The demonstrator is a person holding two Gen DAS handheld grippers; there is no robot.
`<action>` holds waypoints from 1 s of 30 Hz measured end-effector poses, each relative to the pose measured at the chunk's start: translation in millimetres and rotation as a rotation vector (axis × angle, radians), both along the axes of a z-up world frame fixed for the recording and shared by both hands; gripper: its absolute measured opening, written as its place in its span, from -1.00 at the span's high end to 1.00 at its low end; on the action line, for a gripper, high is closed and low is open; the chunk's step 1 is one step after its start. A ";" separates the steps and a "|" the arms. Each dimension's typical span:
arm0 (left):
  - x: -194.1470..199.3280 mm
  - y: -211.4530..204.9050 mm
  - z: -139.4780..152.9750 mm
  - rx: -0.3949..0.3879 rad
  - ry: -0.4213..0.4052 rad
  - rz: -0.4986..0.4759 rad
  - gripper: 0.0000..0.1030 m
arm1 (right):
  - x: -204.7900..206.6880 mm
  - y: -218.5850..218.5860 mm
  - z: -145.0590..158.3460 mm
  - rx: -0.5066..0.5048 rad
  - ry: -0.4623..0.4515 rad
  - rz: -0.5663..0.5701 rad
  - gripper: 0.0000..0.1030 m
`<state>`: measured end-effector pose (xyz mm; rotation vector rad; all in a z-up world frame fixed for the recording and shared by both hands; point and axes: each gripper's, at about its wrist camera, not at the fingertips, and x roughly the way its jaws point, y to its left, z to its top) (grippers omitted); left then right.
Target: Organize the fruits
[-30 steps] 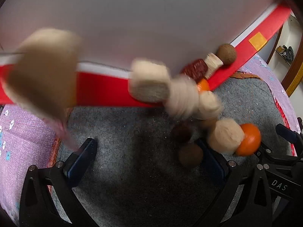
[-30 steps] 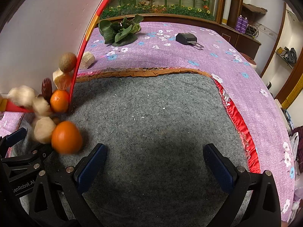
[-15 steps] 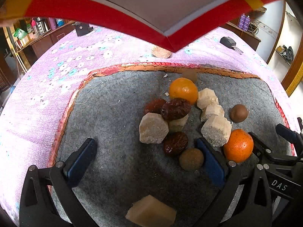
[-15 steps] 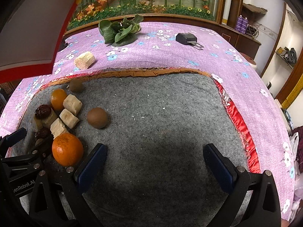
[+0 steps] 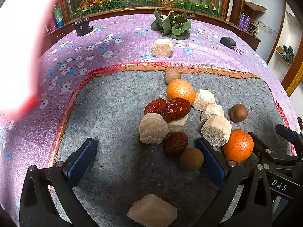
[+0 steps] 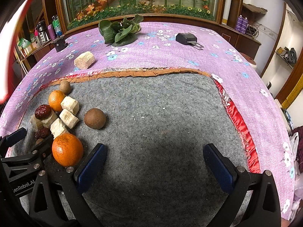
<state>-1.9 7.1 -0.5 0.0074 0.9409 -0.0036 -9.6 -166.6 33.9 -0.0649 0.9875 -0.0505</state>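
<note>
Nearest the left wrist camera, a pale cut chunk (image 5: 152,212) lies on the grey felt mat (image 5: 113,113) between the arms of the left gripper (image 5: 145,159), whose blue-padded fingers (image 5: 80,160) stand spread wide with nothing between them; a brown longan (image 5: 191,159) sits just inside its right pad, touching a dark red date (image 5: 175,143) beyond it. In the right wrist view the right gripper (image 6: 154,163) is likewise spread apart over bare felt, gripping nothing; an orange (image 6: 67,149) rests just beside its left finger (image 6: 90,168), close against the left gripper's frame.

Further out the fruits lie in 1 loose heap on the left part of the mat; a big hexagonal sugarcane chunk (image 5: 153,128) touches the date; behind it 2 wrinkled red dates (image 5: 176,108) lie side by side, 1 perched on a smaller pale piece (image 5: 178,123); to their right 3 more sugarcane pieces (image 5: 216,130) run in a line toward a second orange (image 5: 180,90); a lone brown longan (image 6: 94,118) sits a little apart to the right of the heap; another longan (image 5: 172,75) rests at the mat's far edge, touching the second orange.

Beyond the mat, on the purple flowered tablecloth (image 6: 170,56), 1 stray sugarcane piece (image 6: 84,60) lies well apart from the heap; further still are a leafy green vegetable (image 6: 121,31), a black device (image 6: 186,37) and a small black block (image 6: 61,43); a blurred red and white shape (image 5: 20,47) fills the left edge.
</note>
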 end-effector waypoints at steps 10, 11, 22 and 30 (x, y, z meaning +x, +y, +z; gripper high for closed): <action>-0.3 0.3 -0.5 0.000 -0.001 0.000 -1.00 | 0.2 0.0 0.3 -0.001 -0.003 0.000 -1.00; -0.5 -0.3 0.4 -0.001 -0.001 0.000 -1.00 | -0.6 1.1 0.1 -0.001 -0.004 0.000 -1.00; 0.7 -1.7 5.6 -0.001 0.000 0.001 -1.00 | -0.2 0.2 0.0 0.000 -0.002 0.000 -1.00; 0.7 -1.5 5.7 -0.003 0.001 0.001 -1.00 | 0.1 0.4 0.1 -0.001 -0.001 0.000 -1.00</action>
